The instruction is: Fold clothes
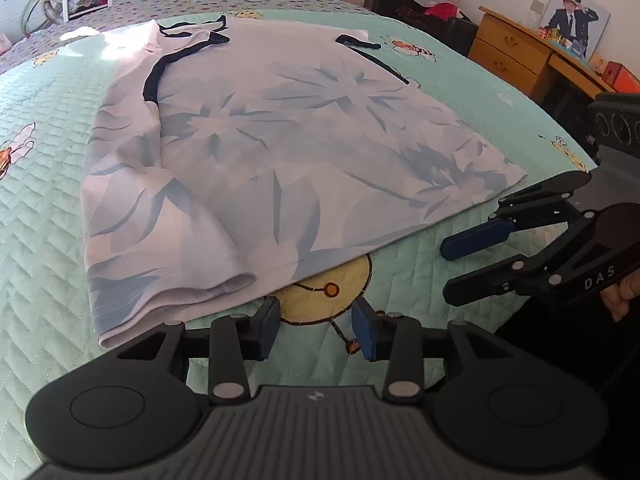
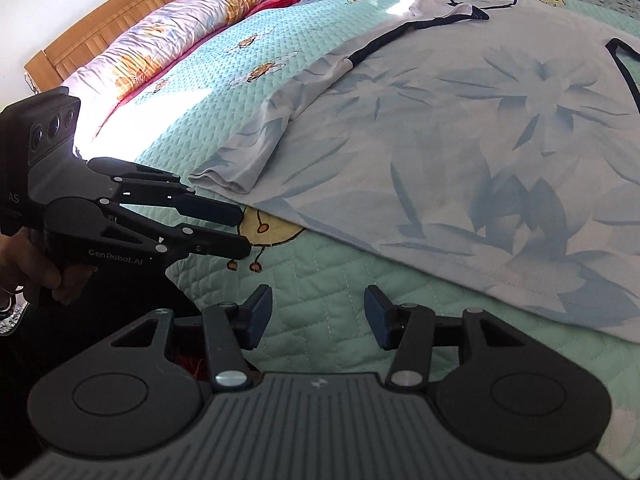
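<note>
Ahead: shirt flat on bed, beyond both empty tongs.

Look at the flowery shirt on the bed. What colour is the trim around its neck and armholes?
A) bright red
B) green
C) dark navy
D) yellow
C: the shirt is pale with blue flower prints, and the edging round its neck opening and armholes is a dark navy band, seen again in the right wrist view.
</note>
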Tool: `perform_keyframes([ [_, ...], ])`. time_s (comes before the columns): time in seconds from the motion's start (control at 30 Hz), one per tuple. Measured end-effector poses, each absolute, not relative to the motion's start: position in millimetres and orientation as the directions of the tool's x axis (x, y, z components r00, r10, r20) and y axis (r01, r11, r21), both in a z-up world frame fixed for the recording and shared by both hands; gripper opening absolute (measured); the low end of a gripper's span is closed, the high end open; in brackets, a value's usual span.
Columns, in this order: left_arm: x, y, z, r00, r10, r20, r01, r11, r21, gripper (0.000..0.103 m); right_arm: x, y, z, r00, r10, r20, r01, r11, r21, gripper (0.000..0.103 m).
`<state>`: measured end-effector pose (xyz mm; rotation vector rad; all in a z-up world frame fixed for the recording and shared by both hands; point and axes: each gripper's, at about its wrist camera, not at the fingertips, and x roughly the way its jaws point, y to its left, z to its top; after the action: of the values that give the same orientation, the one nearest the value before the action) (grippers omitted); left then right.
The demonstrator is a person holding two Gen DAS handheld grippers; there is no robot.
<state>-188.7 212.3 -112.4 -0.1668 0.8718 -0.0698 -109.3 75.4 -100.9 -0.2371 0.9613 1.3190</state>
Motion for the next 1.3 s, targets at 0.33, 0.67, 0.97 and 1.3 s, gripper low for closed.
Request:
perform_keyframes([
  [0.33,-181,216,-99,0.675,-0.125,-0.727,-0.041,0.978,-0.206,0.043,-108,83,-93,0.018,0.731,-0.682,-0.928,0.266,0.260,0.057],
  [0.67,-176,212,-98,0.677,-0.088,-0.731,-0.020,0.990,-0.137,0.043,-108,88,-92,0.078,0.707,-0.703,-0.958,0.248,0.144,0.059],
  [0.97,-170,208,-107,0.664,-0.069,-0.745,0.016,0.997,-0.079,0.043,-110,83,-91,0.109,0.680,-0.725,-0.966,0.244,0.083,0.059],
  [1.3,-168,194,-110,0.647,-0.045,-0.762,0.126,0.991,0.049,0.045,-117,86,-94,0.149,0.640,-0.754,-0.985,0.166,-0.054,0.059],
])
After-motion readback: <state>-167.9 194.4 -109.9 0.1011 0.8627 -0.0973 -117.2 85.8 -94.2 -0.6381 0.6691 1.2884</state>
